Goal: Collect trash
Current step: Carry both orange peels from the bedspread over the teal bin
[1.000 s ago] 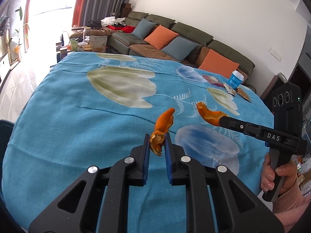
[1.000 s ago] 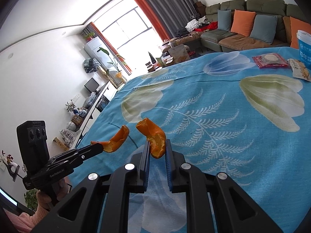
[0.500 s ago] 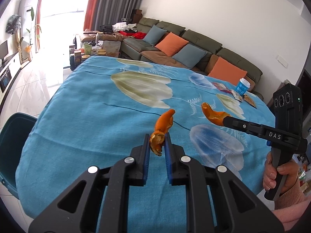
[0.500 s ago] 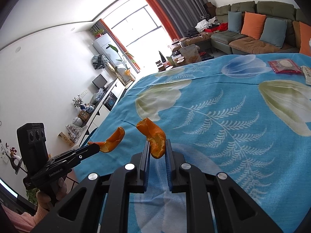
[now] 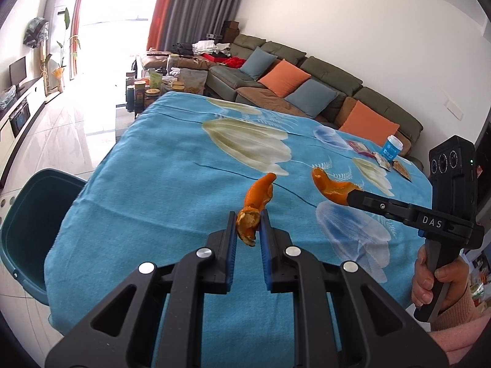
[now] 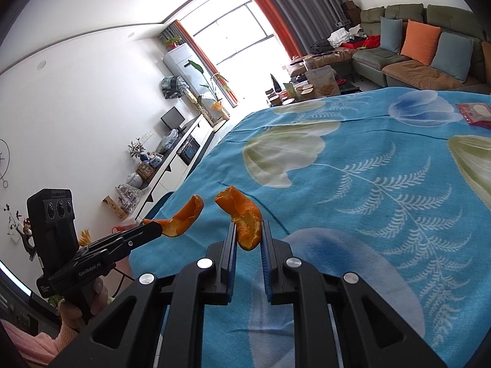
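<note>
My left gripper (image 5: 248, 214) is shut on a curled orange peel (image 5: 256, 202) and holds it above the blue flowered tablecloth (image 5: 172, 184). My right gripper (image 6: 248, 227) is shut on a second orange peel (image 6: 242, 211), also held above the cloth. In the left wrist view the right gripper (image 5: 348, 196) comes in from the right with its peel (image 5: 330, 185). In the right wrist view the left gripper (image 6: 159, 230) comes in from the left with its peel (image 6: 184, 217). A dark teal bin (image 5: 29, 224) stands beside the table's left edge.
A blue and white paper cup (image 5: 392, 147) and snack wrappers (image 5: 357, 147) lie at the table's far right. A red packet (image 6: 477, 113) shows in the right wrist view. A sofa (image 5: 310, 89) with cushions stands behind the table. A low cluttered table (image 5: 159, 86) is beyond the far edge.
Both grippers have moved left along the table with their peels held. The teal bin has come into the left wrist view at the table's left edge.
</note>
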